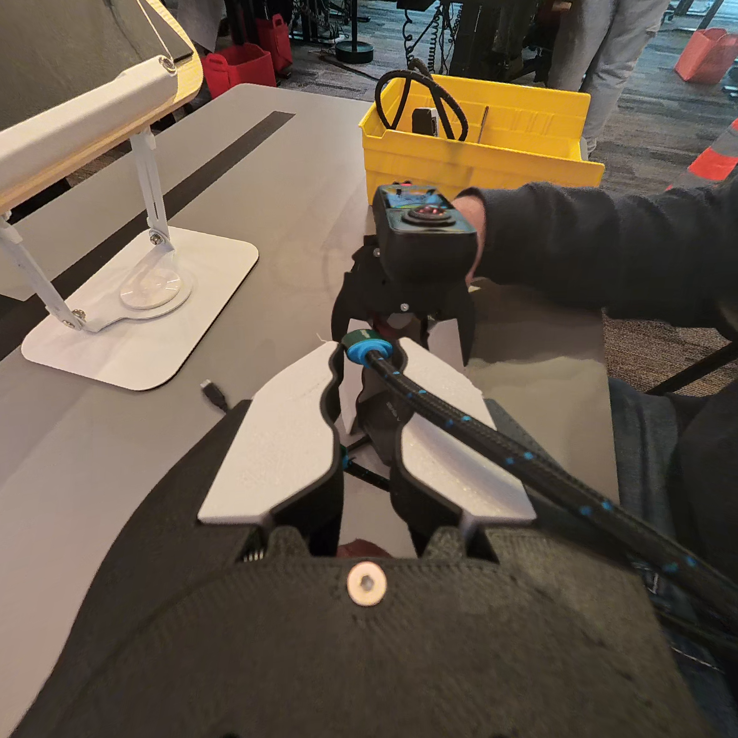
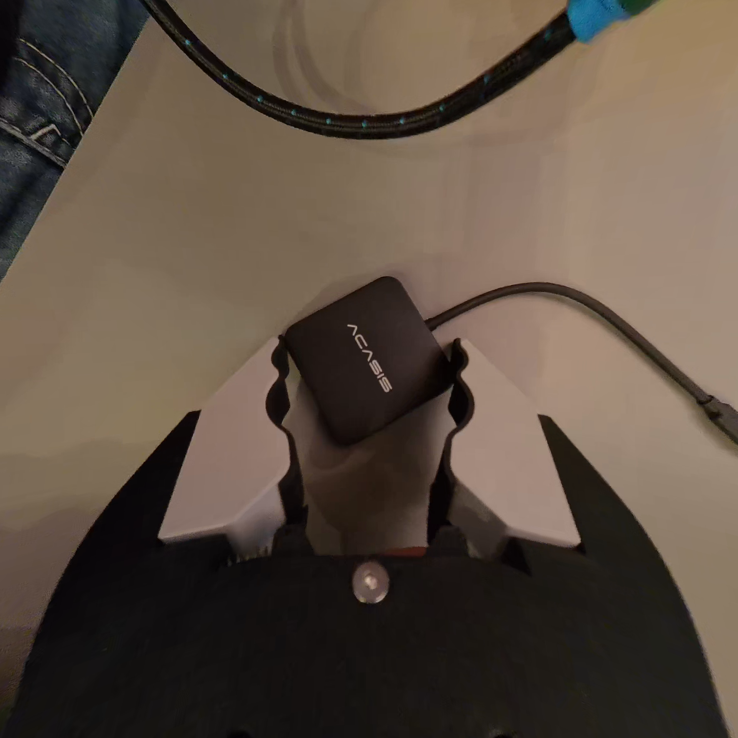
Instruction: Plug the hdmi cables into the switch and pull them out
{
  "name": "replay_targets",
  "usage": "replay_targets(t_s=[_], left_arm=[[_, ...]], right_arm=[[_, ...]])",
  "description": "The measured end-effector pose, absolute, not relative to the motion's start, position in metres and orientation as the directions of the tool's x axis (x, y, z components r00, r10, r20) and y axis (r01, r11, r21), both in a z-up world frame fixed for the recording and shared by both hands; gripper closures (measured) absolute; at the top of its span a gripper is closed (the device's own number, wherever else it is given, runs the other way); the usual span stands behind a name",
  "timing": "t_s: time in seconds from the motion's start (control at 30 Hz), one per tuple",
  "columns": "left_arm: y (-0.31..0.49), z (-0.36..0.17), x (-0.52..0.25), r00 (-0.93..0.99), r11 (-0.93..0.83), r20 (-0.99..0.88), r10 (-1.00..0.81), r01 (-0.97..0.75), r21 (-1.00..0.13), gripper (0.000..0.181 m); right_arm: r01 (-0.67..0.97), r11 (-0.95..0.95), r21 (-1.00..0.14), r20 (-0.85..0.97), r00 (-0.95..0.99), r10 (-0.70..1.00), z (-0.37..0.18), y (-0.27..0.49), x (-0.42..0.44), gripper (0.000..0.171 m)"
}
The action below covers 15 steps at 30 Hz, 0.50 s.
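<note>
Around them the grey surface (image 1: pixel 279 167) carried a yellow bin (image 1: pixel 479 151) and white stand (image 1: pixel 139 311). The right tool (image 2: pixel 367 351) gripped the black switch (image 2: pixel 365 359), seemingly steadying it, while the left tool (image 1: pixel 369 351) pinched the braided hdmi cable (image 1: pixel 479 431) behind its blue plug (image 1: pixel 365 351), apparently aiming it.

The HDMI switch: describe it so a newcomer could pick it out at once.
On the pale table, look between the fingers of the right gripper. The HDMI switch is the small flat black square box there with rounded corners. Unlike the braided blue-flecked cable farther off, it has white lettering and a thin plain black lead.
</note>
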<state>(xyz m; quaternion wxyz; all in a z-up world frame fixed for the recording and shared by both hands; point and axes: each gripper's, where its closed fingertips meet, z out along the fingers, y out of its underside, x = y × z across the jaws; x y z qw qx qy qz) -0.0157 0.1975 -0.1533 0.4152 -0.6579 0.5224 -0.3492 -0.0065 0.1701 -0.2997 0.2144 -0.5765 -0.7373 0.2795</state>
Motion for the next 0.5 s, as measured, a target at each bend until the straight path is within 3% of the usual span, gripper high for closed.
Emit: replay_targets(t_s=[0.5], left_arm=[[0.194,-0.150,-0.015,0.202,-0.100,0.020,-0.979,-0.394,-0.914,0.159]], right_arm=[[0.472,0.021,-0.882,-0.106,-0.241,0.965,-0.254,0.165,0.000,0.101]])
